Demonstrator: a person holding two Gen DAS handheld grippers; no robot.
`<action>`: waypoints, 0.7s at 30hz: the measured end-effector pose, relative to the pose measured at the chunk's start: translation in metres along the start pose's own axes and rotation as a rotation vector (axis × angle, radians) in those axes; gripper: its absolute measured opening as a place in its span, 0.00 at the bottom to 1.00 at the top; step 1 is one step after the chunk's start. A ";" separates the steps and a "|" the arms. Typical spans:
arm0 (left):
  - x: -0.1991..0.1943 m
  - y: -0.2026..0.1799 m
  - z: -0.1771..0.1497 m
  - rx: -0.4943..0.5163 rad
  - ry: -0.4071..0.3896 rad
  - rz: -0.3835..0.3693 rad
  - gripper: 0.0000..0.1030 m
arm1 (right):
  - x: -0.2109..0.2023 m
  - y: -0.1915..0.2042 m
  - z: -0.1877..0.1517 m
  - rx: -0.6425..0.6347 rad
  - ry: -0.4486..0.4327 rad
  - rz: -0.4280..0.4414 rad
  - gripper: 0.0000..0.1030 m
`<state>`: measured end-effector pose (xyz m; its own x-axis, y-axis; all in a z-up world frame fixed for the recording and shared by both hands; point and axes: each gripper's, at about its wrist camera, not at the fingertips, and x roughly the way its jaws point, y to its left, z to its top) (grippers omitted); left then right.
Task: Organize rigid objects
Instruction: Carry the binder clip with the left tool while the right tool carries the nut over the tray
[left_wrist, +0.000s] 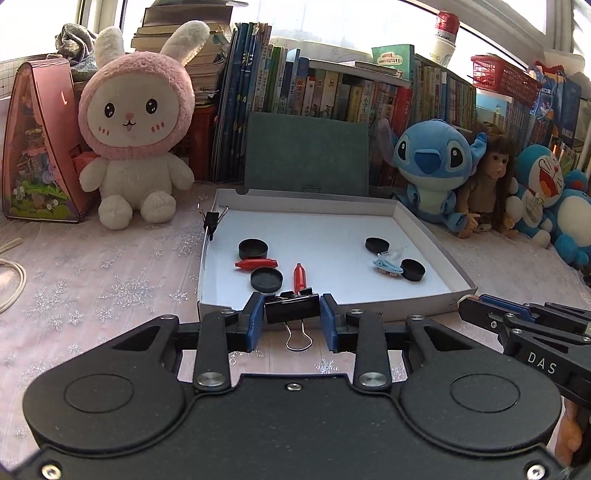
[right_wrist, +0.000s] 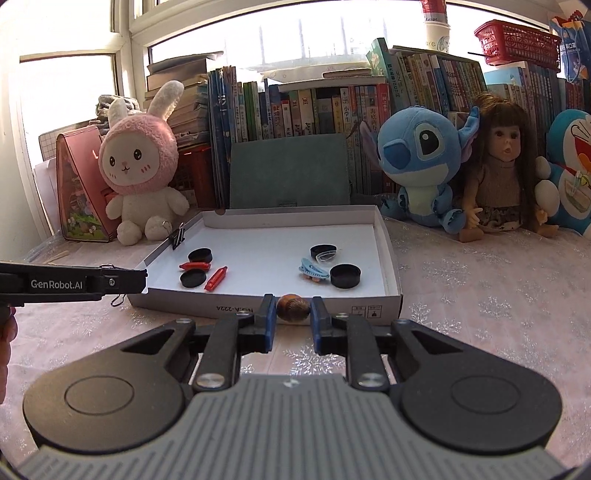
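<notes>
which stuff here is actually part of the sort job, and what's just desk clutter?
Job: binder clip in left gripper; brown shell-like piece in right gripper; white box; black caps; red pieces.
Clutter: bunny plush; blue plush; doll; books.

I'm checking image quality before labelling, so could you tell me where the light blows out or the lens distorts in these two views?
Left wrist: windows behind the books blown white, shelf line bowed by fisheye, binder clip sharp. Right wrist: window also overexposed, corners vignetted dark, box and nut clear.
</notes>
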<state>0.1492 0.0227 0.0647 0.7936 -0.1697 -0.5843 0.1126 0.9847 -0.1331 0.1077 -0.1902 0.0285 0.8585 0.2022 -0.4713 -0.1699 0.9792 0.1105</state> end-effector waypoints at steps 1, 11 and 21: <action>0.005 0.002 0.006 -0.008 0.006 -0.004 0.30 | 0.004 -0.002 0.004 0.003 0.004 -0.003 0.23; 0.068 0.013 0.056 -0.054 0.076 0.004 0.30 | 0.060 -0.031 0.061 0.081 0.107 0.018 0.23; 0.136 0.019 0.087 -0.121 0.147 0.062 0.30 | 0.132 -0.051 0.086 0.172 0.217 -0.051 0.23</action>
<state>0.3111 0.0215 0.0529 0.6998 -0.1221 -0.7038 -0.0129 0.9830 -0.1833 0.2715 -0.2144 0.0362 0.7370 0.1696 -0.6543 -0.0286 0.9750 0.2205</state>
